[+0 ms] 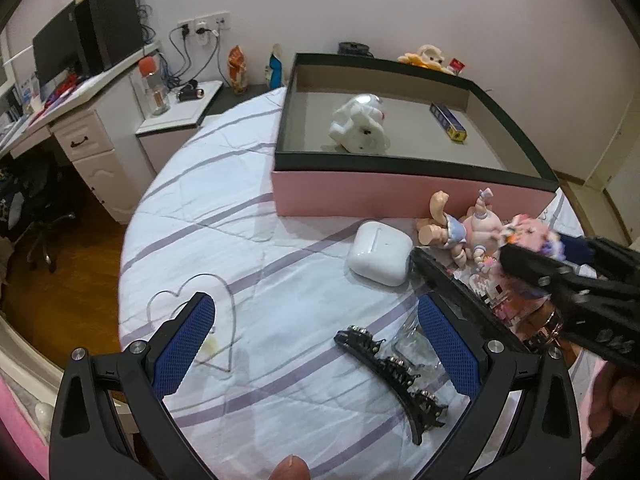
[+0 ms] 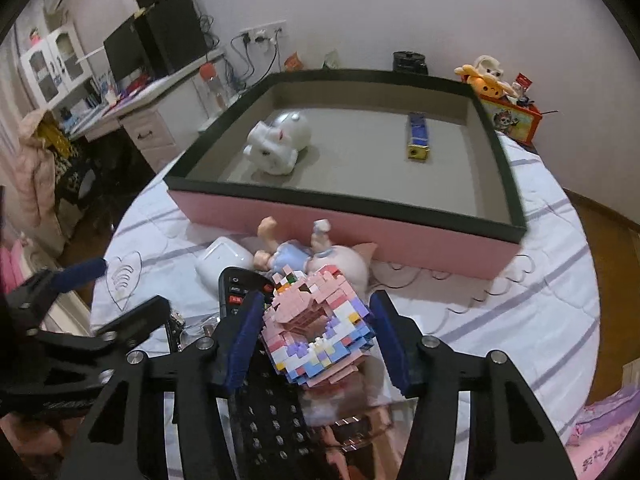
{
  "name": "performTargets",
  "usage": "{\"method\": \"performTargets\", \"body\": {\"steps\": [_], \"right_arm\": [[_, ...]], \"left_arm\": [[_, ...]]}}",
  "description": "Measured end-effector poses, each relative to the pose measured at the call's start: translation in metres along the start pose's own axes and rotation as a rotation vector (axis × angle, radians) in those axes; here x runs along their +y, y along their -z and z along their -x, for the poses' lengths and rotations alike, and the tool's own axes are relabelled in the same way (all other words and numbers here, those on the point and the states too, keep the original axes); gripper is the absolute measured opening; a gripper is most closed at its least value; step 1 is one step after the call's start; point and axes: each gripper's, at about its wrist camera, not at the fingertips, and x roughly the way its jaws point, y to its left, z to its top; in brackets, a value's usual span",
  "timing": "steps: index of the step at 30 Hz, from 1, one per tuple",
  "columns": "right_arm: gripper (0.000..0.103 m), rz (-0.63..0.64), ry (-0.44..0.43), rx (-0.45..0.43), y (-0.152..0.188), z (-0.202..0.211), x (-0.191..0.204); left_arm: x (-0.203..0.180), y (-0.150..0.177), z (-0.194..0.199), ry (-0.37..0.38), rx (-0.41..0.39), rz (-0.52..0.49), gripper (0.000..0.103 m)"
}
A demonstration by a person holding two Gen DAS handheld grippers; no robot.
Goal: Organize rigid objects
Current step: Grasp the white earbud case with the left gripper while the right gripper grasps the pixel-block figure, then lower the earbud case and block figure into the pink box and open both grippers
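A pink box with a dark rim (image 1: 400,196) (image 2: 360,220) stands on the round table; inside lie a white figurine (image 1: 360,124) (image 2: 278,144) and a small blue box (image 1: 448,122) (image 2: 418,136). My right gripper (image 2: 316,336) is closed around a pink-and-blue brick model (image 2: 320,328), its fingers at both sides, above a black remote (image 2: 248,292). My left gripper (image 1: 316,344) is open and empty above the cloth, near a black studded hair clip (image 1: 392,376). A white earbuds case (image 1: 380,252) (image 2: 224,260) and a small doll (image 1: 448,228) (image 2: 280,256) lie before the box.
The table has a white cloth with purple stripes (image 1: 240,240). A clear glass item (image 1: 412,344) lies by the hair clip. A desk with a monitor (image 1: 60,48) stands at left, an office chair (image 1: 36,216) below it. A toy tin (image 2: 508,116) sits behind the box.
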Motion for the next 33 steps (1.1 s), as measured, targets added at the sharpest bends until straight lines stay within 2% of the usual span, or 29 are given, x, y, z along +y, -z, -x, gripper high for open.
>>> {"method": "performTargets", "body": {"steps": [9, 20, 23, 26, 28, 31, 33], "right_arm": [[0.056, -0.045, 0.006, -0.010, 0.002, 0.007, -0.015], [0.056, -0.061, 0.011, -0.015, 0.005, 0.010, -0.020], [0.056, -0.068, 0.011, -0.016, 0.006, 0.010, -0.021], [0.056, -0.072, 0.010, -0.019, 0.008, 0.012, -0.021], [0.056, -0.073, 0.010, -0.022, 0.008, 0.014, -0.022], [0.056, -0.074, 0.008, -0.026, 0.009, 0.015, -0.021], [0.056, -0.073, 0.004, -0.028, 0.009, 0.017, -0.020]], "left_arm": [[-0.012, -0.013, -0.038, -0.017, 0.040, -0.064, 0.103], [-0.016, -0.024, -0.064, 0.048, 0.068, -0.062, 0.101], [-0.018, -0.024, -0.063, 0.048, 0.048, -0.069, 0.088], [-0.018, -0.021, -0.058, 0.048, 0.028, -0.067, 0.066], [-0.009, -0.020, -0.053, 0.074, 0.022, -0.045, 0.045], [0.005, -0.019, -0.050, 0.127, 0.024, 0.002, 0.045], [0.010, -0.019, -0.048, 0.130, 0.023, 0.010, 0.045]]}}
